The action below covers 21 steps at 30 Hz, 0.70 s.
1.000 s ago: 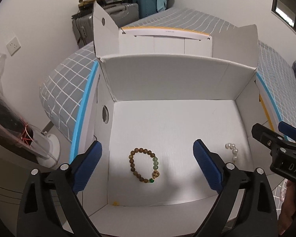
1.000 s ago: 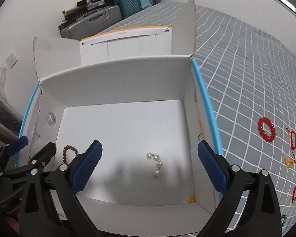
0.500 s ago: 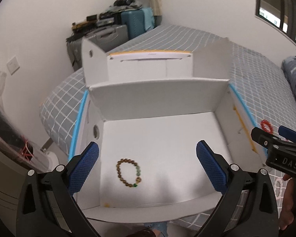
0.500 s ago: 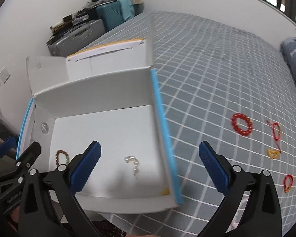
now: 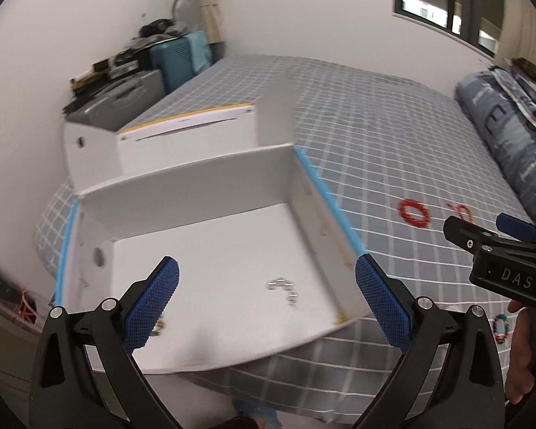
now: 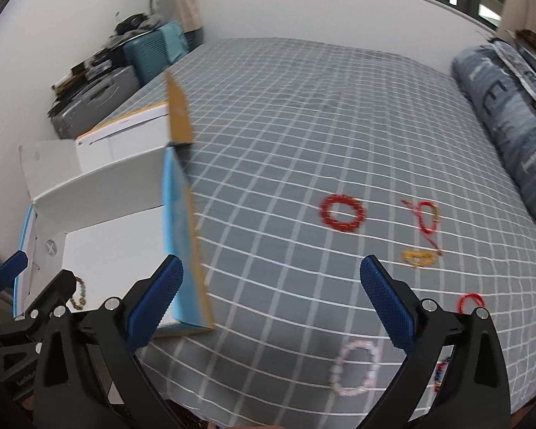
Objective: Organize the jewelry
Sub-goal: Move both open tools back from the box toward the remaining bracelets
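Checked bedsheet (image 6: 286,125) carries a pink bead bracelet (image 6: 355,368) below the right gripper (image 6: 271,298); both grippers, left gripper (image 5: 266,298) too, gape wide and empty; soft fabric could get pinched.

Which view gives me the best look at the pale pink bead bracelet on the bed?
The right wrist view. The pale pink bead bracelet lies whole on the checked bedspread, low between the right gripper's open jaws, slightly blurred. The left wrist view does not show it; the right gripper's body covers that area.
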Motion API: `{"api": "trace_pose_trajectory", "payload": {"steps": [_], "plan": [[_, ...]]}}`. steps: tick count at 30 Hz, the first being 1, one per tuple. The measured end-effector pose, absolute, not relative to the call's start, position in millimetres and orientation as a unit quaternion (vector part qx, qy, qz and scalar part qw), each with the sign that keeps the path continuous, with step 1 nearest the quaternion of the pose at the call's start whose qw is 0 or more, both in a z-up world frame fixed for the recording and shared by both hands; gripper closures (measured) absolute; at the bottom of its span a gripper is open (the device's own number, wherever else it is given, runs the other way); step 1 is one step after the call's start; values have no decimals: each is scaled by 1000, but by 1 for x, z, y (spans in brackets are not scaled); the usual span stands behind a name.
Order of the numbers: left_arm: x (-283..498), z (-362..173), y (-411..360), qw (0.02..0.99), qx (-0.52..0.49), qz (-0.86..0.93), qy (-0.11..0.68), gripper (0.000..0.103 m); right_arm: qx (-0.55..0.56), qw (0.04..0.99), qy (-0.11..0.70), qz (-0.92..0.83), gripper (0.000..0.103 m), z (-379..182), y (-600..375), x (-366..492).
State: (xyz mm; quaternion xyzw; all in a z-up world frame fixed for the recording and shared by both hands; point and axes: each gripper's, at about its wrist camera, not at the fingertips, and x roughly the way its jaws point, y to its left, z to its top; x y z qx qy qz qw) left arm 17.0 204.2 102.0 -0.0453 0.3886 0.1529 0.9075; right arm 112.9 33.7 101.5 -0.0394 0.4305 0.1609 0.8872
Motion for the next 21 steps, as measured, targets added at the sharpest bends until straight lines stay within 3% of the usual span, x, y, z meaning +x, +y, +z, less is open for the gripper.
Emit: {"api": "trace_pose_trajectory", "payload": {"steps": [21], "plan": [[64, 62, 57, 901, -6, 20, 434, 6, 15, 892, 450, 33, 8, 79, -149, 119]]}}
